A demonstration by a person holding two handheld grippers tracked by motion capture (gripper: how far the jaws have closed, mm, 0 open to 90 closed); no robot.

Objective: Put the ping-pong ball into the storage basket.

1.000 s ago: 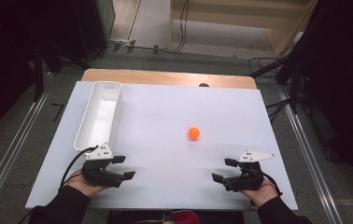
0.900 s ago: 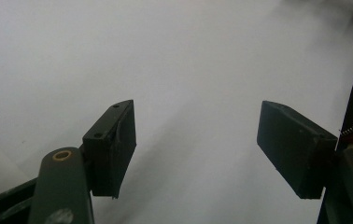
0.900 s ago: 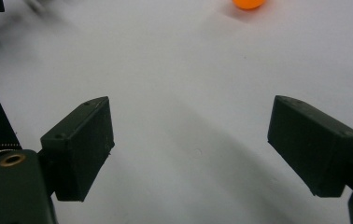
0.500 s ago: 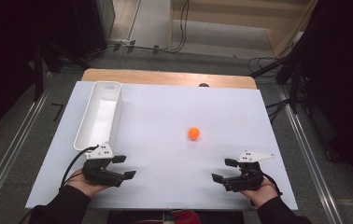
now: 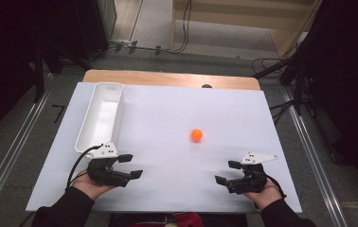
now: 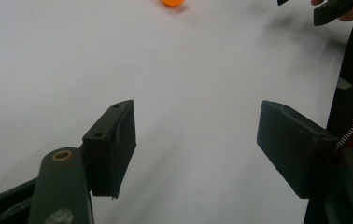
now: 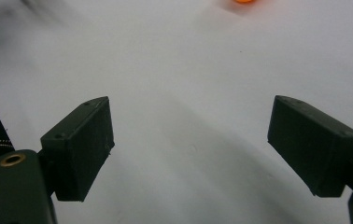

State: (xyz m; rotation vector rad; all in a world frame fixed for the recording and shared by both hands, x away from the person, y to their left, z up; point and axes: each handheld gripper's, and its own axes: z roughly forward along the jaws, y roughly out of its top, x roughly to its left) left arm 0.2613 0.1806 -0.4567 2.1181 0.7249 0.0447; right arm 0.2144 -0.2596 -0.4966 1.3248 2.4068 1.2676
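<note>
White table [image 5: 167, 118] with orange ball [image 5: 196, 135], white tray [image 5: 99, 116]

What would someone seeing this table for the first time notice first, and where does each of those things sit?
The eye goes first to the small orange ball, alone on the white table, a little right of centre. Next comes the long white tray lying along the table's left edge. At the near edge, the left hand-held gripper and the right hand-held gripper rest with jaws open and nothing between them, both apart from the ball.
</note>
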